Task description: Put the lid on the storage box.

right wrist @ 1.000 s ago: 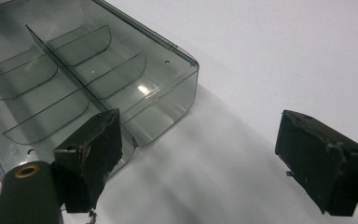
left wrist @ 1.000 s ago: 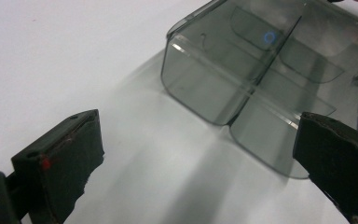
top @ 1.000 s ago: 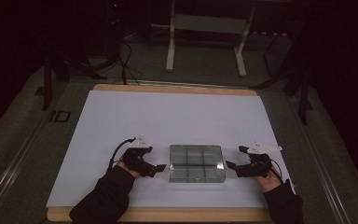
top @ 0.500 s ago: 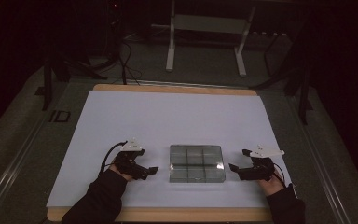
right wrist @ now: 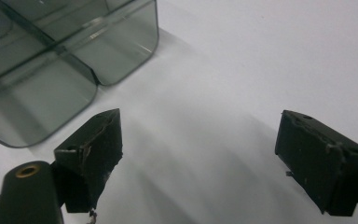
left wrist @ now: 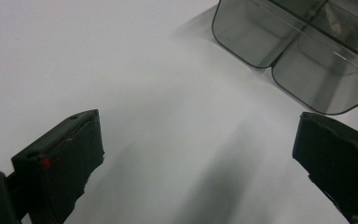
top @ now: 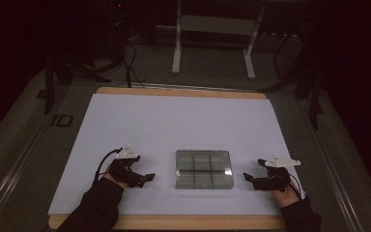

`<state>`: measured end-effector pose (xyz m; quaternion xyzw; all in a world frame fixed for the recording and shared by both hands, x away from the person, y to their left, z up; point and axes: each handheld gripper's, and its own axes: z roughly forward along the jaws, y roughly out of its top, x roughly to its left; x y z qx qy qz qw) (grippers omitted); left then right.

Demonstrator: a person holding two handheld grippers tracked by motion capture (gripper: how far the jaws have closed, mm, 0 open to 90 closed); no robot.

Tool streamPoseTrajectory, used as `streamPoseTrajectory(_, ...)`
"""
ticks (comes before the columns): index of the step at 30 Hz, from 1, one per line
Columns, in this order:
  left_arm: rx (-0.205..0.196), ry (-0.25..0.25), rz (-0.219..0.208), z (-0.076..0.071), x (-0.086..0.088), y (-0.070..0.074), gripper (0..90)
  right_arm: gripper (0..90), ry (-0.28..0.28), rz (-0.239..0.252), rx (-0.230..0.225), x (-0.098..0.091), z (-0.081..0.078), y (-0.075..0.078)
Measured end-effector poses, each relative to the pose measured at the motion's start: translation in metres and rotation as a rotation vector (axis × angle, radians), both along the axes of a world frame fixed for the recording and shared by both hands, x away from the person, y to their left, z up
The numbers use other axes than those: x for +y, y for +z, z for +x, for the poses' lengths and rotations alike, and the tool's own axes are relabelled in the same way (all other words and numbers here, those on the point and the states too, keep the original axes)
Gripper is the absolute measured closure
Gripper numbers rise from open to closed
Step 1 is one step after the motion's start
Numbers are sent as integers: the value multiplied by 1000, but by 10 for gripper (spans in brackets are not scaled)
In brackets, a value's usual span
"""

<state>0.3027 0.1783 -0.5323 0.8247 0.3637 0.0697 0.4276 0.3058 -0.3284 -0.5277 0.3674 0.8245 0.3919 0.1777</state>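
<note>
While both grippers, left (top: 147, 177) and right (top: 248, 178), flank the tray (top: 204, 168) wide open and empty, closing in to grasp seems next.

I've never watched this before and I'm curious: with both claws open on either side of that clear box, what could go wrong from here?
The divided clear box looks smooth and light on the white table cover, so a push from one side alone might slide or turn it. Its walls are see-through, so the left claw or right claw could misjudge an edge and bump it. Gripped unevenly, it may tilt.
</note>
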Motion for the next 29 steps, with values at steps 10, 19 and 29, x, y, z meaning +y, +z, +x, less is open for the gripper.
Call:
streamPoseTrajectory(10, -20, 39, 40, -6, 6, -6, 32, 146, -33, -18, -6, -6, -5, -5)
streamPoseTrajectory(19, -15, 75, 44, -10, 5, -9, 32, 146, -56, -31, -14, -6, -6, -7)
streamPoseTrajectory(29, -77, 95, 92, -16, 0, -9, 32, 147, -76, -39, -25, -6, -6, -8)
